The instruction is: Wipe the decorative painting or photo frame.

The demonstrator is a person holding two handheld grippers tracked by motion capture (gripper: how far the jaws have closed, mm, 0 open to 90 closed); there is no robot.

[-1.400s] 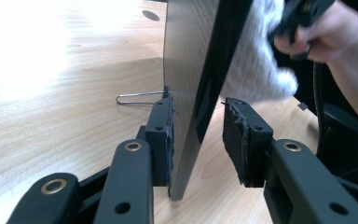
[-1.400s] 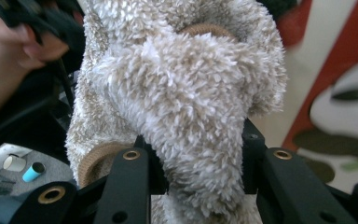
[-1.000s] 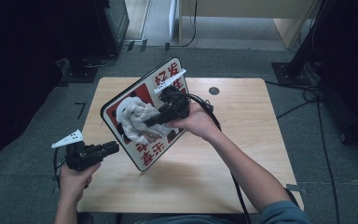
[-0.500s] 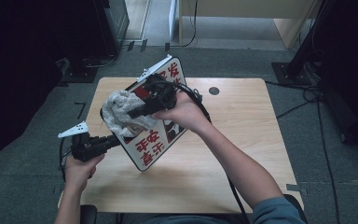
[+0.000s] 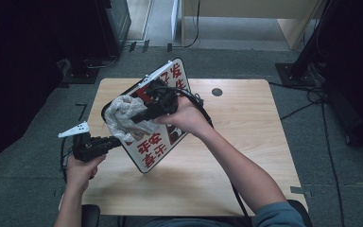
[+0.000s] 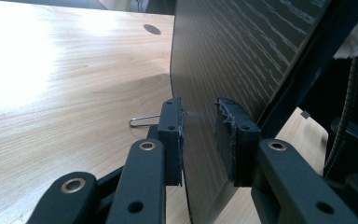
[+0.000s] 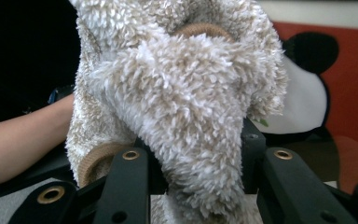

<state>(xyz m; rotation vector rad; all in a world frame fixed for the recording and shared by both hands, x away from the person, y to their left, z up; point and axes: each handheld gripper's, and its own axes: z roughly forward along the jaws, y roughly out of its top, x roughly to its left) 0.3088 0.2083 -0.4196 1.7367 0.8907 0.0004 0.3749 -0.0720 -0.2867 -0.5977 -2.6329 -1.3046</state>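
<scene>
A sign board [image 5: 163,149] with red characters on white and a panda picture stands tilted above the table. My left gripper [image 5: 115,141] is shut on its lower left edge; in the left gripper view the thin dark board [image 6: 233,60] sits clamped between the two pads [image 6: 199,140]. My right gripper [image 5: 134,119] is shut on a fluffy beige cloth [image 5: 125,115] and presses it on the board's face near its upper left. In the right gripper view the cloth [image 7: 182,98] bulges out of the jaws [image 7: 196,161], with the board's red and panda print [image 7: 317,74] behind it.
The wooden table [image 5: 246,156] has a round cable hole [image 5: 217,92] at the back. A metal paper clip [image 6: 142,121] lies on the table [image 6: 51,93] near the board's edge. Black cables trail from the right gripper. Dark equipment stands around the table on grey floor.
The right gripper has dragged the cloth across the board's face toward the upper left. The left gripper has kept its hold on the board's edge, and the board has tilted up slightly.
</scene>
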